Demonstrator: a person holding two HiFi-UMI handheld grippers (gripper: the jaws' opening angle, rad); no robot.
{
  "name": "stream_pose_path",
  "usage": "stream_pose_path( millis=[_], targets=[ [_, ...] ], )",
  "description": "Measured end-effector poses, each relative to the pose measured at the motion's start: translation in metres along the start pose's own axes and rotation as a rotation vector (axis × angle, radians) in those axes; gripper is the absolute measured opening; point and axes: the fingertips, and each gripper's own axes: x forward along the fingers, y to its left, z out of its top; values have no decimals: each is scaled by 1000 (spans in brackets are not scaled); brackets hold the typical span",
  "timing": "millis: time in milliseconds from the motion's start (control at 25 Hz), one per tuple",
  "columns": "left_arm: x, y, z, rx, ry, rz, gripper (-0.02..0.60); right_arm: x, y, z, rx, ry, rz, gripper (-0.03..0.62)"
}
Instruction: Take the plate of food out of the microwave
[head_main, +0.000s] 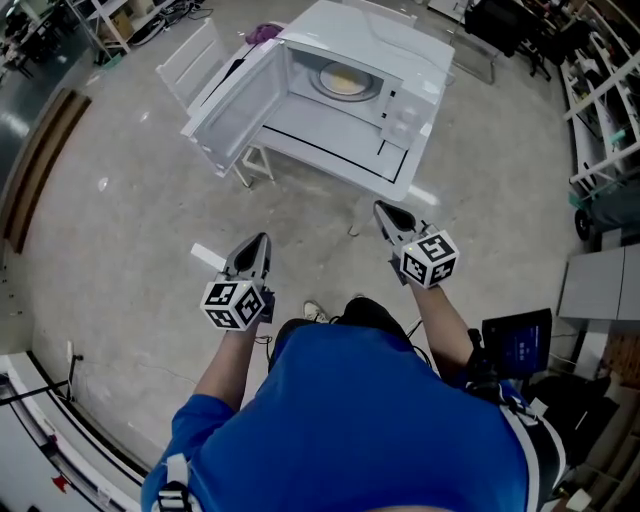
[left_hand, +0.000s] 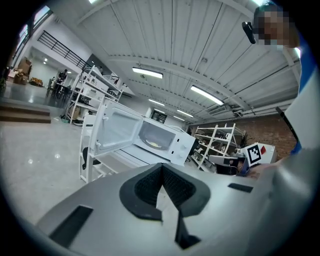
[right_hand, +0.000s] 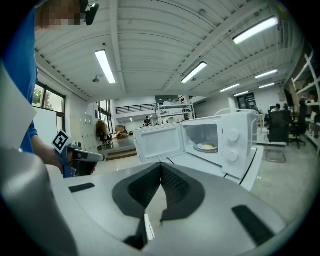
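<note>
A white microwave (head_main: 400, 70) stands on a white table (head_main: 330, 152) with its door (head_main: 235, 105) swung open to the left. Inside, a plate of yellow food (head_main: 344, 82) rests on the turntable; it also shows in the left gripper view (left_hand: 155, 145) and the right gripper view (right_hand: 206, 147). My left gripper (head_main: 258, 241) and right gripper (head_main: 386, 211) hang in front of the table, well short of the microwave. Both point toward it, with jaws shut and nothing between them (left_hand: 162, 168) (right_hand: 161, 166).
A white slatted chair (head_main: 195, 55) stands behind the open door, with a purple object (head_main: 263, 33) beside the microwave's top. Metal shelving (head_main: 600, 90) lines the right side. A dark screen (head_main: 517, 345) sits near my right elbow. Bare concrete floor (head_main: 120, 220) lies to the left.
</note>
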Motion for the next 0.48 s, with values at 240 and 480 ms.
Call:
stream_pose_path(
  millis=[240,480],
  targets=[
    [27,6,4,4,9,-22,9,17,-13,5,-4,-3,-19,4],
    [71,10,12,35,26,-37,9,43,-37,9,-2,-12,-17,3]
  ],
)
